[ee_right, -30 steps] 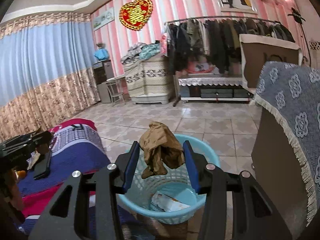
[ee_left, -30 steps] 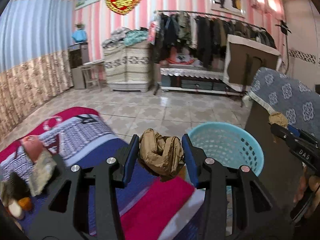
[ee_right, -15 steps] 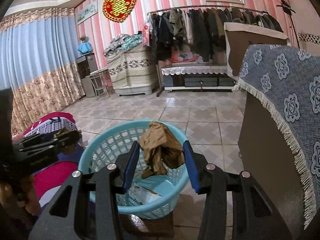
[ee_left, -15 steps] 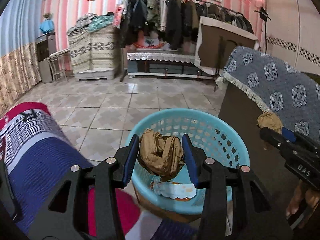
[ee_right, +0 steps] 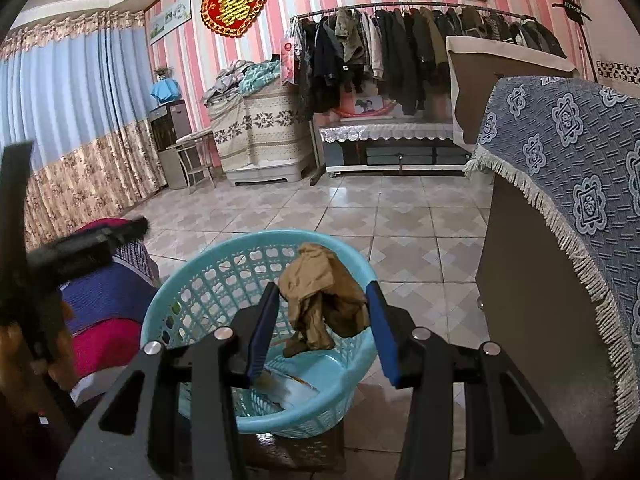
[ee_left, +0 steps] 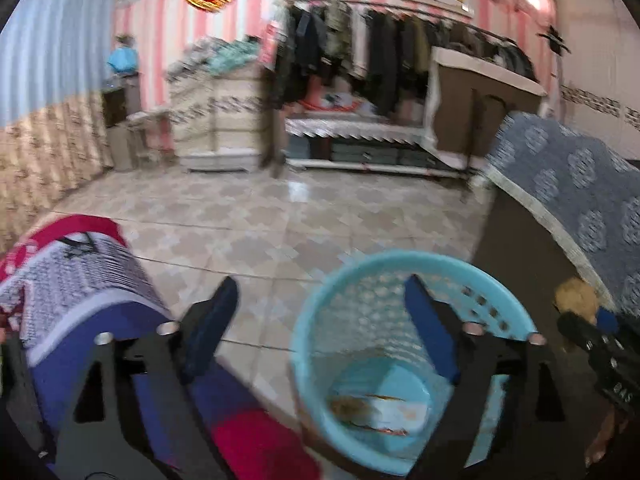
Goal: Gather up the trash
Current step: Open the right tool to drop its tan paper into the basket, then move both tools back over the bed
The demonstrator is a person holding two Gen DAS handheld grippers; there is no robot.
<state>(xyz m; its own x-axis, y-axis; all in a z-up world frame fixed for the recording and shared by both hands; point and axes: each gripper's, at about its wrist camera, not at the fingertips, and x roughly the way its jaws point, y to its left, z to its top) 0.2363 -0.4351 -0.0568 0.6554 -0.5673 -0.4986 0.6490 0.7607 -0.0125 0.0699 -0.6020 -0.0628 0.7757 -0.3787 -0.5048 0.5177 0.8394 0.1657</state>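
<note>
A light blue plastic basket (ee_left: pixel 312 320) stands on the floor; it also shows in the right wrist view (ee_right: pixel 180 292). Paper trash (ee_left: pixel 372 408) lies at its bottom. My left gripper (ee_left: pixel 324 332) is open and empty, its fingers spread wide above the basket's left rim. My right gripper (ee_right: pixel 322 332) hangs over the basket, its jaws slightly parted, with a crumpled brown paper wad (ee_right: pixel 320 300) between them; the wad shows small in the left wrist view (ee_left: pixel 576 296).
A bed with a red, blue and white blanket (ee_left: pixel 80 280) lies left of the basket. A dark cabinet under a blue patterned cloth (ee_right: pixel 568 168) stands to the right. Tiled floor (ee_right: pixel 360 208) stretches to a clothes rack (ee_right: pixel 400 48) at the far wall.
My left gripper opened wide and let go of its brown paper wad, which is no longer between its fingers. My right gripper's jaws have widened slightly around its wad over the basket.
</note>
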